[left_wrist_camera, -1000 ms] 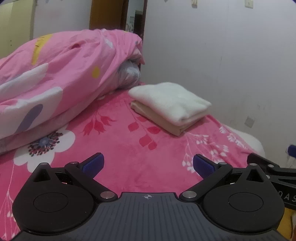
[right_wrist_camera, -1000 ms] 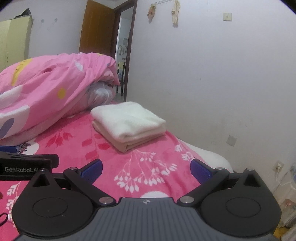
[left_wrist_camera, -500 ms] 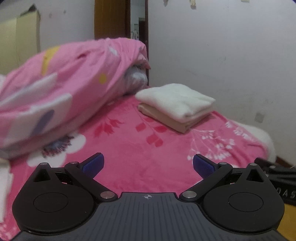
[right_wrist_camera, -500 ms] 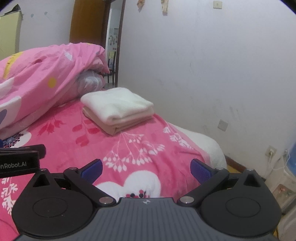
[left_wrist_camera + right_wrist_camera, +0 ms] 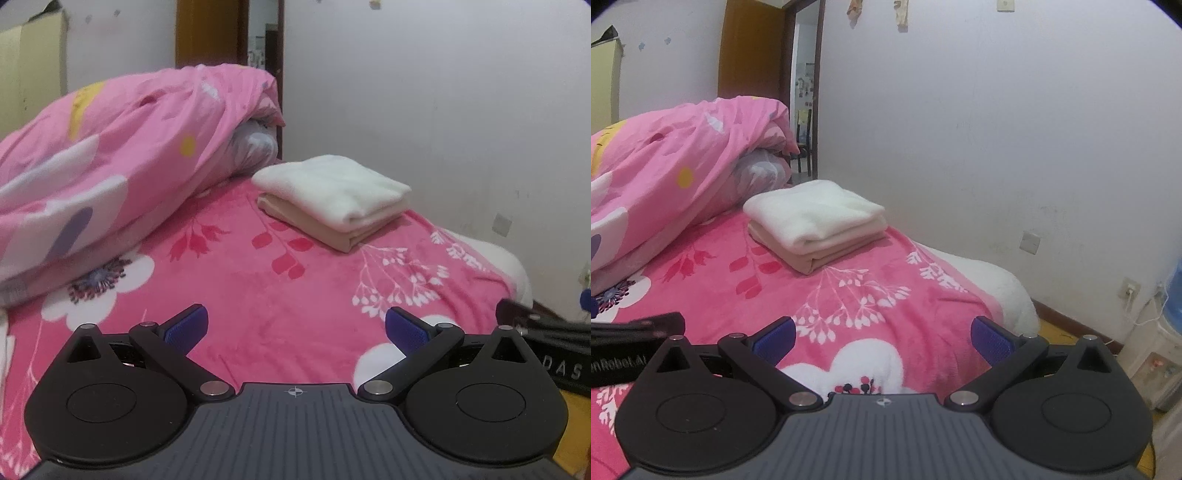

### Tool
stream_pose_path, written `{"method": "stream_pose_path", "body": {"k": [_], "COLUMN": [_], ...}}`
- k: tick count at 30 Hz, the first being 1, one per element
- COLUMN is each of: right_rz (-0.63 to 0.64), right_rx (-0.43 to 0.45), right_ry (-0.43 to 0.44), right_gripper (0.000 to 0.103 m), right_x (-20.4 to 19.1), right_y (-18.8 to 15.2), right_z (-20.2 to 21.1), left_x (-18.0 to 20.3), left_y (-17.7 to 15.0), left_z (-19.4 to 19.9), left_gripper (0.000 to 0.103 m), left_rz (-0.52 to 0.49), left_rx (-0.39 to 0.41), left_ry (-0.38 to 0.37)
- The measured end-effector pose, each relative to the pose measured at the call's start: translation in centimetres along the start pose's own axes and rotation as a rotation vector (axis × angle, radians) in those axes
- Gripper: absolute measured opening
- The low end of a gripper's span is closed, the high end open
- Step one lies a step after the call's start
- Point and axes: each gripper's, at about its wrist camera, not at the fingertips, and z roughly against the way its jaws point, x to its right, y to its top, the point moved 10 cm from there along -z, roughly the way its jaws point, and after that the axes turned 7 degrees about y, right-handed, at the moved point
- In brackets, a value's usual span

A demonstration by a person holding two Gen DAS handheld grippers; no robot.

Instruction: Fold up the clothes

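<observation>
Nearest, the left gripper (image 5: pixel 295 326) and the right gripper (image 5: pixel 882 338) hover side by side above the pink floral bedspread (image 5: pixel 258 295), each with its blue-padded jaws spread wide and holding nothing. Farther back, toward the right wall, two folded clothes sit stacked, a cream one (image 5: pixel 332 186) squarely on a beige one (image 5: pixel 321 225), beside the heaped pink duvet (image 5: pixel 110 166) at far left. No unfolded garment shows, so the sensible next move seems to be finding one, keeping well clear of the finished stack.

We see 2 low wrist views looking along the bed (image 5: pixel 295 295) toward the wall (image 5: pixel 997 147). Both share the folded stack (image 5: pixel 332 195) and quilt (image 5: pixel 665 166); the right view sits further right, catching the floor and dispenser (image 5: pixel 1167 332).
</observation>
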Motion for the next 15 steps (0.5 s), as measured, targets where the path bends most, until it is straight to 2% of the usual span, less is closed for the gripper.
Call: {"method": "stream_pose_path", "body": {"k": [15], "right_rz": [0.026], "right_rx": [-0.001], "right_ry": [0.009], "right_gripper": [0.103], "right_x": [-1.06], "right_y": [-0.06], "right_z": [-0.27], "left_x": [-1.03], "left_y": [-0.14], "left_z": [-0.59], "left_gripper": [0.103], "left_rz": [0.035], "left_rx": [-0.021], "left_ry": [0.009]}}
